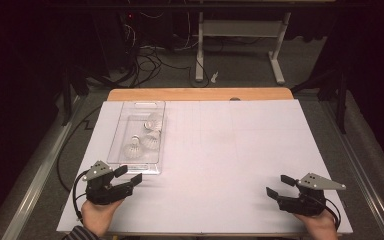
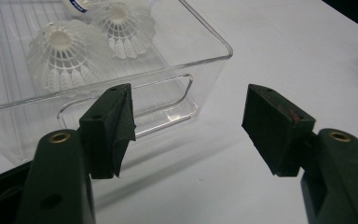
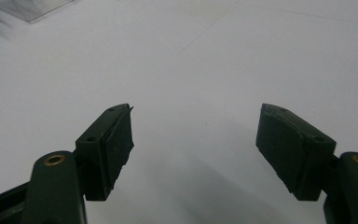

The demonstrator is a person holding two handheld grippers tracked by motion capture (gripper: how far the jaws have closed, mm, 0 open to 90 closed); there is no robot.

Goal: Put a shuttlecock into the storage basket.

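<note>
Nearby, left hand-held gripper [image 1: 128, 174] released beside clear tray [image 1: 122, 120] edge; right hand-held gripper [image 1: 279, 186] released, seemingly over bare sheet [image 1: 230, 150].

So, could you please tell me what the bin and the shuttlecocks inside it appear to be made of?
The bin looks like clear, glossy hard plastic: the table shows through its walls, and its rim catches highlights. The shuttlecocks look like white moulded plastic or nylon, judging by their lattice skirts; the cap material is unclear.
</note>
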